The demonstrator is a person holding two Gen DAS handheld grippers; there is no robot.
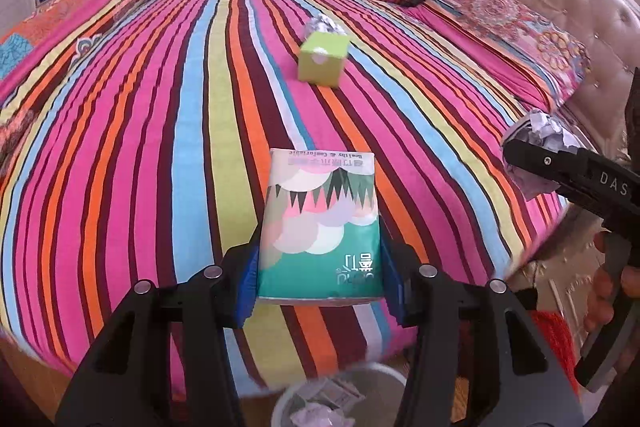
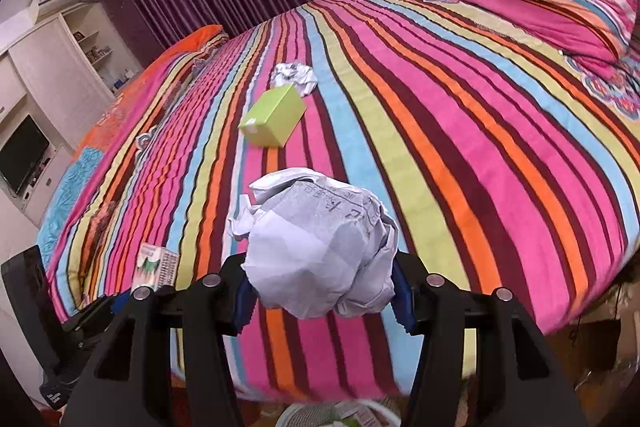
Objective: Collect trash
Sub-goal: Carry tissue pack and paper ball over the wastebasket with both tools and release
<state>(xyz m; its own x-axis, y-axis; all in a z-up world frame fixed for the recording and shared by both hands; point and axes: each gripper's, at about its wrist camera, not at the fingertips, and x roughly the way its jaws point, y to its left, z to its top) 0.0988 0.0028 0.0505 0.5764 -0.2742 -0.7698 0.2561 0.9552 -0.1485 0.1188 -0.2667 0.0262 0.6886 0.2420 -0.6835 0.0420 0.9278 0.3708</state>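
Left tool (image 1: 318,267) grasps the green patterned tissue pack (image 1: 320,223); right tool (image 2: 320,279) grasps the crumpled white paper ball (image 2: 320,243). Recommend centring each over the white wastebasket (image 1: 384,373), bottom of frame, before releasing.

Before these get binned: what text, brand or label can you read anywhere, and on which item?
"Comfortable": tissue pack in the left gripper; its remaining print unreadable.
"DAS": side of the right gripper.
Crumpled paper: print too blurred.
Green box: nothing readable.

Both the left gripper (image 1: 320,279) and the right gripper (image 2: 320,291) have black plastic arms with round silver rivets and ribbed blue pads (image 1: 246,287); white letters mark one side.
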